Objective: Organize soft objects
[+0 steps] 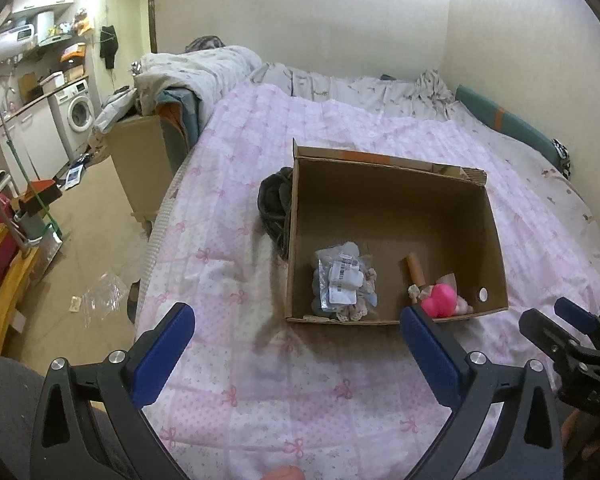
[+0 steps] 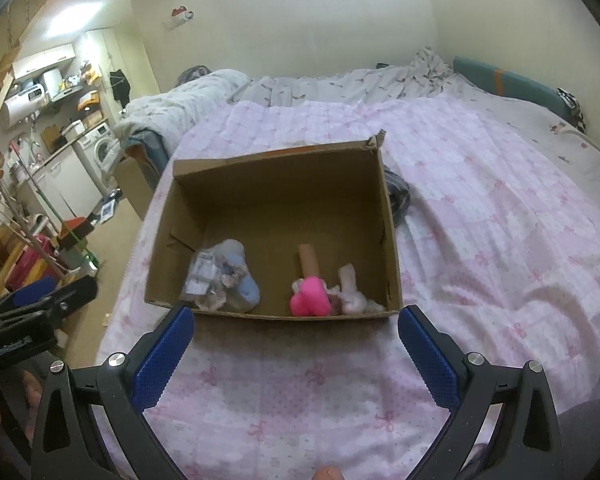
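Observation:
An open cardboard box (image 1: 496,232) (image 2: 388,216) stands on the pink bedspread. Inside lie a bagged bundle of pale soft items with labels (image 1: 342,282) (image 2: 224,276), a brown tube (image 1: 414,268) (image 2: 309,261), a bright pink plush (image 1: 439,300) (image 2: 310,298) and a whitish plush (image 2: 352,290). A dark garment (image 1: 275,202) (image 2: 398,194) lies heaped on the bed against the box's outer wall. My left gripper (image 1: 298,326) hovers open in front of the box, nothing between its fingers. My right gripper (image 2: 296,334) is open too, just short of the box's near wall.
The bed carries a pink bow-print cover (image 1: 260,380) (image 2: 500,240) with rumpled white bedding (image 1: 204,68) at the far end. Left of the bed are a cardboard carton (image 1: 140,160), a washing machine (image 1: 78,112), a yellow frame (image 1: 4,292) and floor litter (image 1: 100,296).

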A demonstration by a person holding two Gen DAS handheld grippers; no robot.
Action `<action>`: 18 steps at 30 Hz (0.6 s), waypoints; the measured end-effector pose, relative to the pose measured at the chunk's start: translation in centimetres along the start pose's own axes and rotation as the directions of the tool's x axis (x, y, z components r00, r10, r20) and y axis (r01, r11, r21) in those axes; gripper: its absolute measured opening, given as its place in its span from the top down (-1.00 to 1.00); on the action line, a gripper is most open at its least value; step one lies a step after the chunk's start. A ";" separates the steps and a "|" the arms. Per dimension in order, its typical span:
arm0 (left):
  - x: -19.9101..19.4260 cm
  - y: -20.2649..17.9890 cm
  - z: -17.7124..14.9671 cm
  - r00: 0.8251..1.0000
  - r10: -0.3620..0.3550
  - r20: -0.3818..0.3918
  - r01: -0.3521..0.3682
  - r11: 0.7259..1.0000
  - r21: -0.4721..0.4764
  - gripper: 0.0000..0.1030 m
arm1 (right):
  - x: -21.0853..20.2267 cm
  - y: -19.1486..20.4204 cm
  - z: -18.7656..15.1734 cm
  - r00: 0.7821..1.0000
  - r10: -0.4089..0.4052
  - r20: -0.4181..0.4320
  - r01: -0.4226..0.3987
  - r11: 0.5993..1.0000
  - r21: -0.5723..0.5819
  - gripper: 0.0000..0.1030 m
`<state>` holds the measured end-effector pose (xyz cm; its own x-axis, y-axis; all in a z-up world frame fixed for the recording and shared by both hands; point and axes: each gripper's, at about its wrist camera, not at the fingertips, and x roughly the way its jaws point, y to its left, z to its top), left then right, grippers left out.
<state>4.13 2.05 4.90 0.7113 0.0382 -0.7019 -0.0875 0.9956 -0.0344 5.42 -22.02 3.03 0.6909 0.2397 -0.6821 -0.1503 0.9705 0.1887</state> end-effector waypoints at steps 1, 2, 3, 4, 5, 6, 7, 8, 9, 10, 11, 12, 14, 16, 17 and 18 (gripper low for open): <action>0.1 0.0 -0.2 1.000 0.005 0.000 -0.005 1.000 0.000 -0.99 | 0.1 0.0 0.0 1.000 -0.010 -0.004 0.010 1.000 -0.002 -1.00; 0.3 0.0 -0.4 1.000 0.009 -0.002 -0.009 1.000 0.001 -0.99 | 0.3 0.0 -0.1 1.000 -0.016 -0.003 0.016 1.000 0.001 -1.00; 0.4 -0.1 -0.5 1.000 0.008 -0.004 -0.008 1.000 0.002 -0.99 | 0.3 -0.1 0.0 1.000 -0.015 0.000 0.015 1.000 0.007 -1.00; 0.5 -0.1 -0.5 1.000 0.007 -0.006 -0.007 1.000 0.004 -0.99 | 0.4 -0.2 0.0 1.000 -0.017 0.003 0.017 1.000 0.009 -1.00; 0.6 -0.2 -0.6 1.000 0.009 -0.006 -0.009 1.000 0.008 -0.99 | 0.4 -0.2 0.0 1.000 -0.024 0.004 0.024 1.000 0.008 -1.00; 0.7 -0.3 -0.5 1.000 0.009 -0.005 -0.009 1.000 0.010 -0.99 | 0.6 -0.3 0.0 0.999 -0.032 0.004 0.032 0.999 0.006 -1.00; 0.7 -0.3 -0.6 1.000 0.005 -0.004 -0.005 1.000 0.010 -0.99 | 0.7 -0.3 0.0 0.999 -0.038 0.001 0.038 0.999 0.005 -1.00; 0.7 -0.3 -0.6 1.000 0.001 -0.007 -0.001 1.000 0.008 -0.99 | 0.8 -0.3 -0.1 0.999 -0.038 0.000 0.038 0.999 0.006 -1.00; 0.8 -0.4 -0.6 1.000 -0.001 -0.009 0.002 1.000 0.007 -0.99 | 0.8 -0.3 -0.1 0.999 -0.037 -0.001 0.037 0.999 0.006 -1.00; 0.8 -0.4 -0.5 1.000 -0.003 -0.010 0.003 1.000 0.007 -0.99 | 0.8 -0.3 -0.1 0.999 -0.039 0.000 0.039 0.999 0.005 -1.00; 0.8 -0.4 -0.5 1.000 -0.005 -0.010 0.005 1.000 0.010 -0.99 | 0.8 -0.3 -0.1 0.999 -0.040 0.001 0.040 0.999 0.004 -1.00; 0.8 -0.5 -0.5 1.000 -0.004 -0.010 0.004 1.000 0.013 -0.99 | 0.9 -0.4 -0.1 0.999 -0.042 0.002 0.042 0.999 0.002 -1.00; 0.8 -0.6 -0.5 1.000 -0.004 -0.008 0.004 1.000 0.018 -0.99 | 1.0 -0.4 -0.1 0.999 -0.043 0.000 0.043 0.999 0.001 -1.00; 0.9 -0.6 -0.5 1.000 -0.007 -0.011 0.007 1.000 0.017 -0.99 | 1.1 -0.4 -0.1 0.999 -0.044 -0.003 0.044 0.999 -0.001 -1.00; 0.9 -0.6 -0.5 1.000 -0.009 -0.014 0.009 1.000 0.015 -0.99 | 1.1 -0.4 -0.1 0.999 -0.044 -0.004 0.044 0.999 -0.002 -1.00; 0.9 -0.6 -0.5 1.000 -0.010 -0.016 0.010 1.000 0.013 -0.99 | 1.1 -0.4 -0.1 0.999 -0.046 -0.003 0.046 0.999 -0.003 -1.00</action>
<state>4.46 1.48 3.89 0.7008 0.0274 -0.7128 -0.0717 0.9969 -0.0322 6.15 -22.11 2.16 0.6946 0.1951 -0.6924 -0.1208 0.9805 0.1550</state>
